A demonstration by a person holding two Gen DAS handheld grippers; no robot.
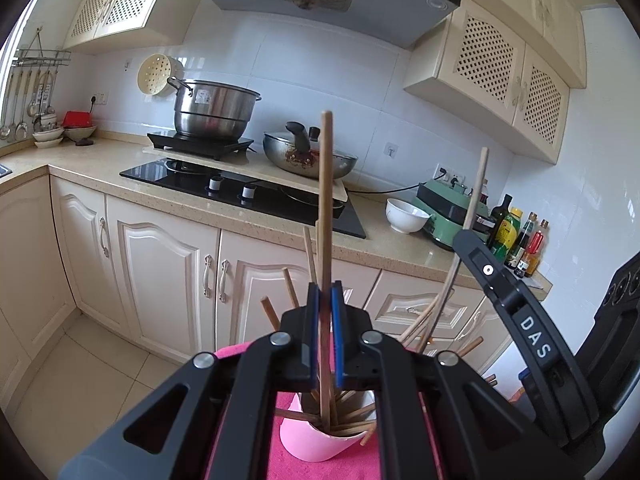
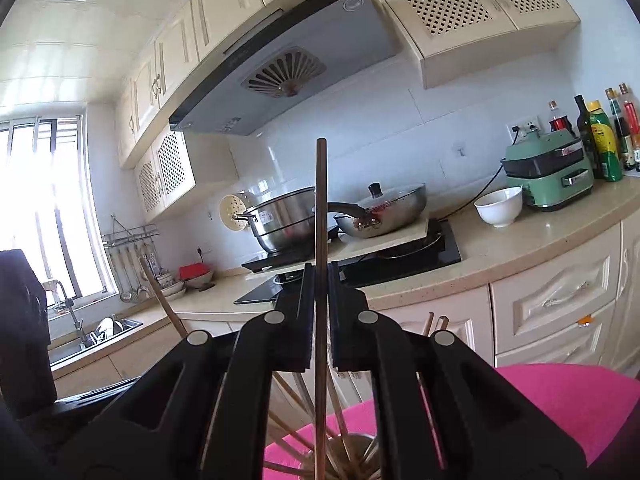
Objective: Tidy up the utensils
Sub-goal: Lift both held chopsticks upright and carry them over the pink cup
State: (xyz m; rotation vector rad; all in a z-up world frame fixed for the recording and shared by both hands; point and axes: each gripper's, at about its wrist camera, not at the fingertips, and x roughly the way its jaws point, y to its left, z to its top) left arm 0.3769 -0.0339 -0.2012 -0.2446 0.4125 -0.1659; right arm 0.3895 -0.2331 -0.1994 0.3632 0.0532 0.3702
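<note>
1. Left tool (image 1: 325, 300): blue pads clamped on one wooden chopstick (image 1: 326, 200), held about upright. Its lower end sits inside the pink cup (image 1: 316, 446), right below the tool.
2. Pink cup stands on a pink cloth (image 1: 280, 464) and already holds a messy fan of chopsticks leaning out at all angles, so many are in, none tidy.
3. Right tool (image 2: 319, 280): jaws pinched on a darker chopstick (image 2: 320, 208), also near upright, with its lower end going down toward the cup's mouth (image 2: 352, 446).
4. Progress, my read: mid-to-late. Most sticks are in the cup and two are being placed. Still to do: release both, maybe straighten the splayed ones.
5. Hidden: the tool bodies cover most of the cup in both views; cup bottom is cut off in the right view. Cannot count the sticks, nor see whether loose ones lie on the cloth or what desk lies under it.
6. Whether the right stick's tip touches the cup bottom is unclear.
</note>
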